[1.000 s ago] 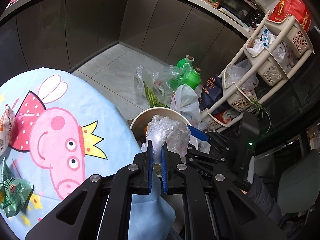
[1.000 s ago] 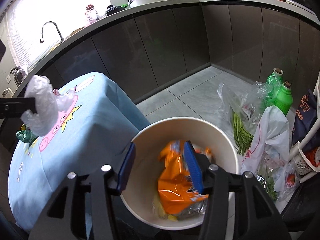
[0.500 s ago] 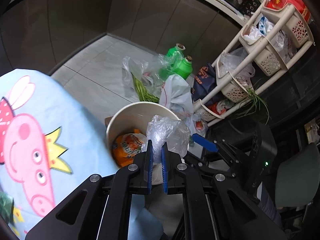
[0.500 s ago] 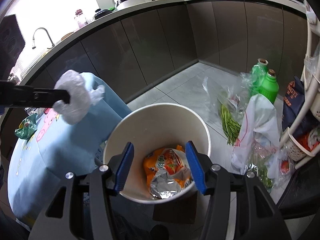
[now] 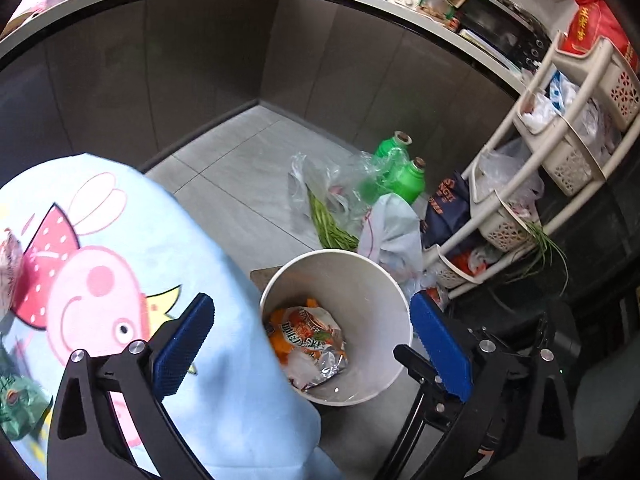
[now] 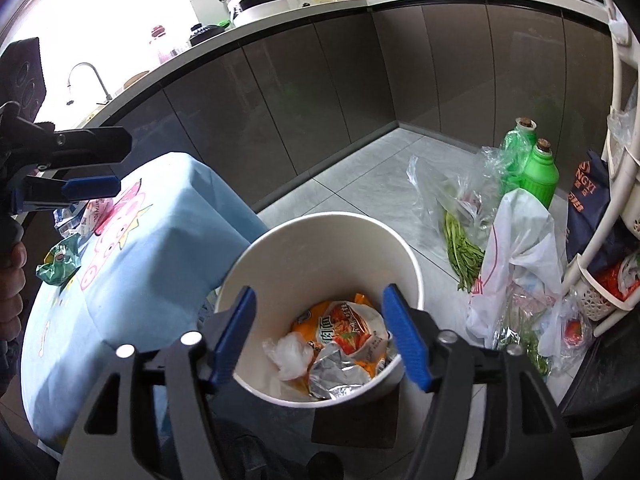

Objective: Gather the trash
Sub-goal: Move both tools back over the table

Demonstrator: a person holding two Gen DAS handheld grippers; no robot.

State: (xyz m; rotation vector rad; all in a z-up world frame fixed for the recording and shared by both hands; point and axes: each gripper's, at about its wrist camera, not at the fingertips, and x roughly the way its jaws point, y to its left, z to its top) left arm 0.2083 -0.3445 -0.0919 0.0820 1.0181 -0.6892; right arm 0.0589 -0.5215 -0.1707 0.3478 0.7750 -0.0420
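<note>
A white bin (image 5: 385, 280) (image 6: 320, 220) stands on the floor beside the table. In it lie an orange snack wrapper (image 5: 308, 330) (image 6: 340, 322) and a crumpled clear plastic bag (image 5: 300, 364) (image 6: 288, 354). My left gripper (image 5: 312, 346) (image 6: 96, 164) hovers over the table's edge and the bin, its jaws opening wide with nothing between them. Above the bin, my right gripper (image 6: 320, 336) has its jaws opening too, and they hold nothing. A green wrapper (image 5: 16, 404) (image 6: 60, 266) and a white-pink packet (image 6: 94, 210) lie on the table's blue cartoon cloth (image 5: 224, 320) (image 6: 160, 248).
On the floor past the bin are two green bottles (image 5: 404, 176) (image 6: 540, 176), a clear bag of green beans (image 6: 460, 240) and a white plastic bag (image 6: 516, 248). A white basket rack (image 5: 560, 148) stands at the right. Dark cabinets (image 6: 320, 92) ring the floor.
My left gripper opened and let go of the clear plastic bag, which now lies in the bin. The right jaws have spread wider above the bin.
</note>
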